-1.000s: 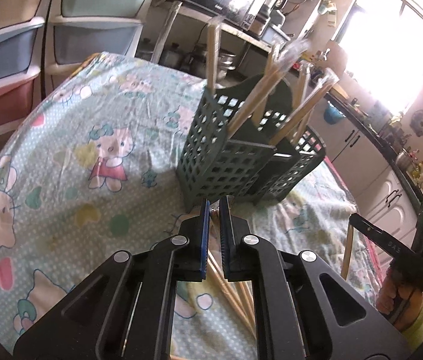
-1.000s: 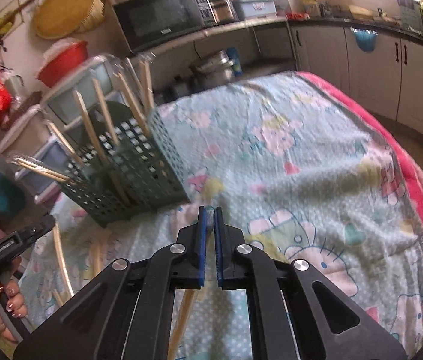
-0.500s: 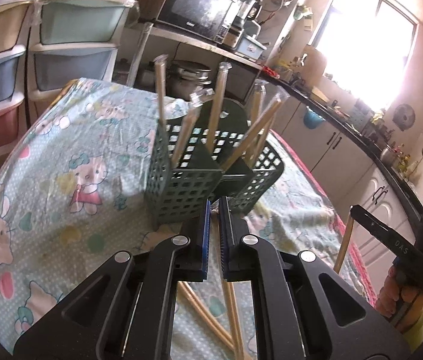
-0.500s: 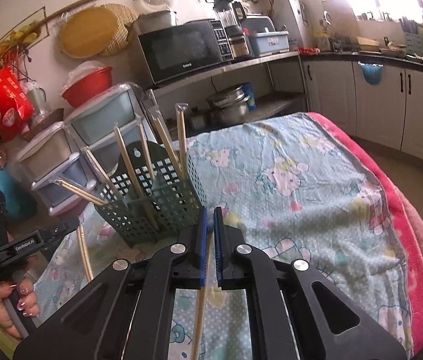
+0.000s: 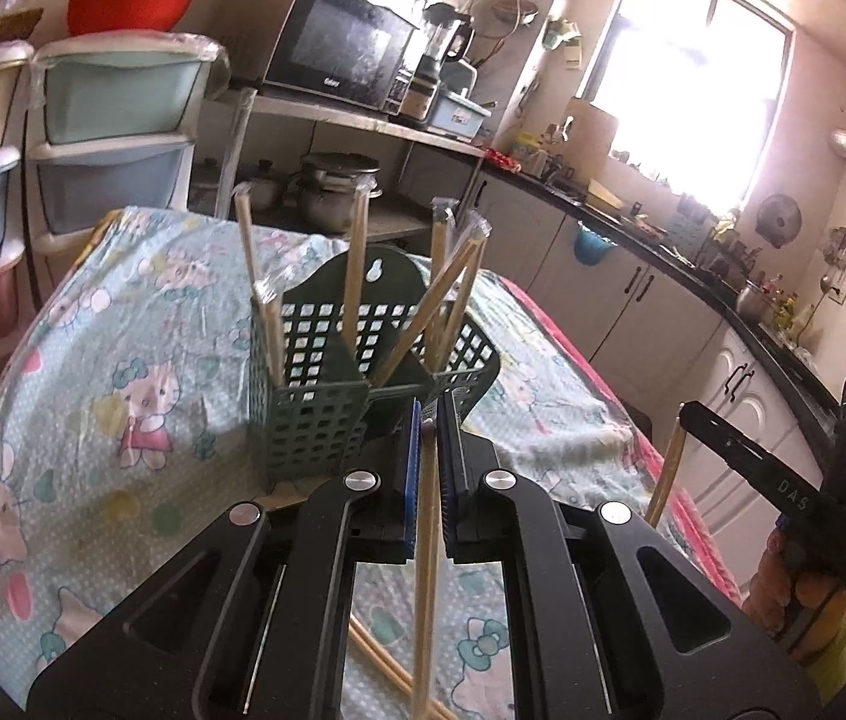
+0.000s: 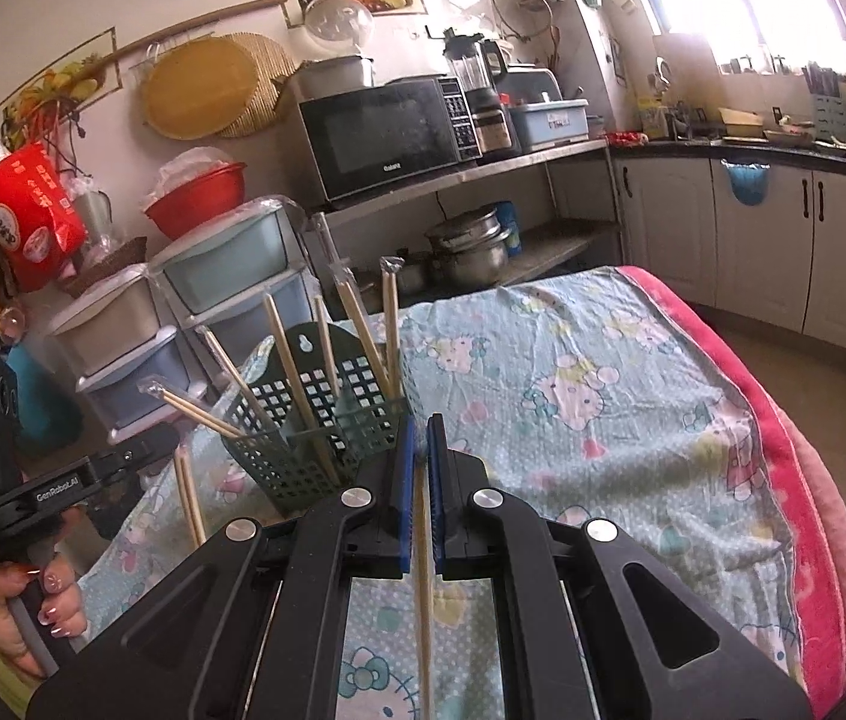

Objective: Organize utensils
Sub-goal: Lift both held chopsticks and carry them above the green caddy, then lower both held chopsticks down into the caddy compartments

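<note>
Left claw (image 5: 430,414): tilted downward, clamped on a chopstick (image 5: 426,570) hanging below.
Right claw (image 6: 418,427): tilted downward, clamped on another chopstick (image 6: 422,588).
Holder (image 5: 309,420): just ahead of both.

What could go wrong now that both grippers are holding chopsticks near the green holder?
1. The left gripper and the right gripper each pinch a thin chopstick near its top end, so it may swing or slip.
2. The green holder already bristles with leaning chopsticks, which could block insertion.
3. The light holder might tip if nudged.
</note>
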Tool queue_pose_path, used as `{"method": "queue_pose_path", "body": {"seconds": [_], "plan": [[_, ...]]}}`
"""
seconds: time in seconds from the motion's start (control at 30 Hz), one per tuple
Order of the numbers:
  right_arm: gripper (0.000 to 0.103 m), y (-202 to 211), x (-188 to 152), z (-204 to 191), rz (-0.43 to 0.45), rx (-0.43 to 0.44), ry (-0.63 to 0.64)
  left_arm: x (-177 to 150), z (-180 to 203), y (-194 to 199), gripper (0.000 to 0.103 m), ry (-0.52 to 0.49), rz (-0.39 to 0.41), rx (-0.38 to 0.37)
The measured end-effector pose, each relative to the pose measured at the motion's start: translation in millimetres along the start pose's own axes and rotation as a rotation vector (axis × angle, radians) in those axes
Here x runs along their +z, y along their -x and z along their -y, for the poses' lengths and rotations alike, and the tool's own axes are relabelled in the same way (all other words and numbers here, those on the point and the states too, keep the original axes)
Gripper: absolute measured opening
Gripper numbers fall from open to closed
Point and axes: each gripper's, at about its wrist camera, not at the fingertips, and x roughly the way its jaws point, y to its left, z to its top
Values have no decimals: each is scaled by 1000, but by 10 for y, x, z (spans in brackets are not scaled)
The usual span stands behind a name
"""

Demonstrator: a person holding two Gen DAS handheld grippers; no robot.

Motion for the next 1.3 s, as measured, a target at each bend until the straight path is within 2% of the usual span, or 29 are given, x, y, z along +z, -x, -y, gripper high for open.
{"method": "queue_pose_path", "body": {"seconds": [0.5,1.3], "plan": [[5,68,152,-246,42,35,54,126,161,48,2,-34,33,-45],[5,-29,481,-508,96,97,85,644,453,39,0,-112,120,-95]]}}
